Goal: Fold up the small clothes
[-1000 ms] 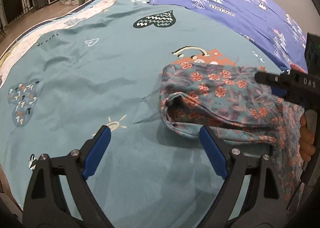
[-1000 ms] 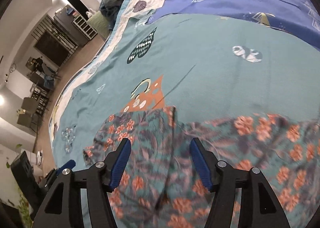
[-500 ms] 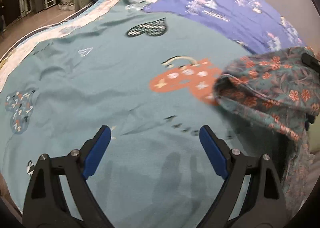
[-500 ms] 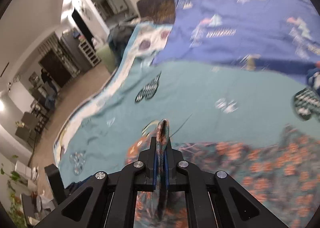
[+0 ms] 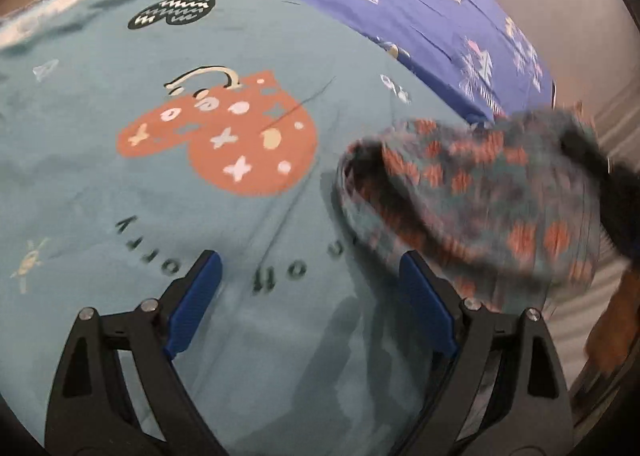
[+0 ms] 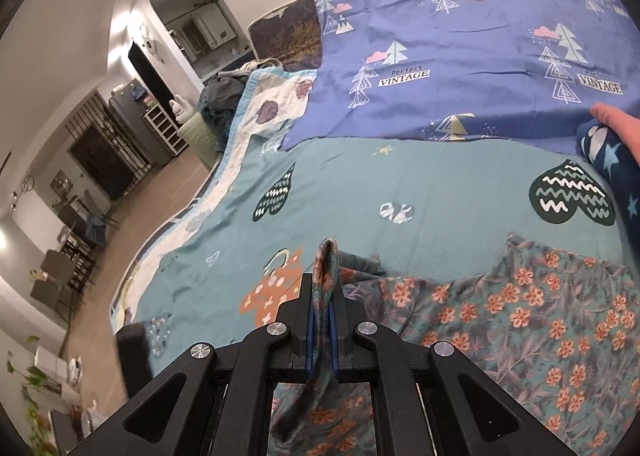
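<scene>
The clearest writing is sitting on the purple-blue sheet (image 6: 460, 56): small white label boxes reading "VINTAGE" with "Perfect" in script above them, printed beside line-drawn pine trees and pink clouds. In the left wrist view the same sheet (image 5: 400, 16) is showing one such label upside down. The teal bedspread (image 6: 400, 184) is carrying dark lettering just below the orange heart (image 5: 224, 136) in the left wrist view, but it is upside down and partly hidden – it cannot be read with confidence. That orange heart, dotted with white crosses and spots, is serving as the landmark here.

The floral garment (image 6: 520, 316) is lying to the right of the orange heart (image 6: 276, 296) on the bedspread. It is a thin teal-grey cloth printed with orange flowers and muted leaves, wrinkled, with a notch-like dip in its far edge. One fold of it is standing up in a narrow ridge between the blue pads of the right gripper (image 6: 322, 320), which is clenched tight on that fold – the cloth is hanging down through the jaws.

In the left wrist view the garment (image 5: 472, 196) is appearing blurred, lifted off the bedspread to the right of the heart, with a dark open hem facing left. The left gripper (image 5: 310, 296) is hovering below the heart with its fingers spread wide and nothing between them; its right blue pad (image 5: 424, 308) is sitting just beside the garment's lower edge.
</scene>
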The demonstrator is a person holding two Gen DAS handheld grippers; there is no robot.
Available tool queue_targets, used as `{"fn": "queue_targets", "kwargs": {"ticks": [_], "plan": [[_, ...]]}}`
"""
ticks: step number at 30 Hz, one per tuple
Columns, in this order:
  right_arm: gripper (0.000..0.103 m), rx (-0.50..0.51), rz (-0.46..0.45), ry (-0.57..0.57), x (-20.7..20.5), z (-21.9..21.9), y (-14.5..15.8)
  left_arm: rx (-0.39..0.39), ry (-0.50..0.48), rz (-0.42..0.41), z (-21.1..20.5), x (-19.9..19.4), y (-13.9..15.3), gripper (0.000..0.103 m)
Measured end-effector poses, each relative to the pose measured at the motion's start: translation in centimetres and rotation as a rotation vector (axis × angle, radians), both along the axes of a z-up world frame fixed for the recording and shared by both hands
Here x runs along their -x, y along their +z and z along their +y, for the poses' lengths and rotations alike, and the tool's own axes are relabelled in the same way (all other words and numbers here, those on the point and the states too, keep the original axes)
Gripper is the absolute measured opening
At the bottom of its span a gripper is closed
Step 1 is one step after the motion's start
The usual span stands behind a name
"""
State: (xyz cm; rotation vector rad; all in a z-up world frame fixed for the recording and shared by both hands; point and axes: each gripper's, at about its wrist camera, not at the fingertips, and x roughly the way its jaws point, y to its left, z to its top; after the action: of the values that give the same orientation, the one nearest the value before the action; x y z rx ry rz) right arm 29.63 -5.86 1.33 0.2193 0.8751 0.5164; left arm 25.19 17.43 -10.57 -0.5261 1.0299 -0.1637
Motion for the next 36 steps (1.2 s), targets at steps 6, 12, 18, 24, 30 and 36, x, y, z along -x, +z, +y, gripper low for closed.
{"fn": "queue_targets", "kwargs": {"ticks": [6, 12, 18, 24, 30, 36], "plan": [[0.006, 0.027, 0.007, -0.001, -0.2, 0.0, -1.1, -0.006, -0.029, -0.034, -1.5, -2.4, 0.1, 0.048], [0.006, 0.024, 0.023, -0.028, -0.7, -0.9, -1.7, -0.021, -0.056, -0.131, -1.2, -2.0, 0.9, 0.003], [0.008, 0.028, 0.017, -0.051, -1.0, -1.1, -1.3, -0.215, 0.096, -0.35, 2.6, -0.1, 7.6, 0.003], [0.008, -0.012, 0.043, 0.011, -1.4, 1.7, -1.7, -0.381, 0.18, -0.393, 6.5, 2.2, 8.2, 0.003], [0.017, 0.013, 0.198, 0.057, -2.1, 4.4, -6.6, -0.278, 0.156, -0.202, 9.0, 4.2, 0.9, 0.003], [0.04, 0.033, 0.253, 0.044, -4.0, 5.8, -9.9, -0.122, 0.093, -0.117, 7.5, 5.3, -2.5, 0.04]]}}
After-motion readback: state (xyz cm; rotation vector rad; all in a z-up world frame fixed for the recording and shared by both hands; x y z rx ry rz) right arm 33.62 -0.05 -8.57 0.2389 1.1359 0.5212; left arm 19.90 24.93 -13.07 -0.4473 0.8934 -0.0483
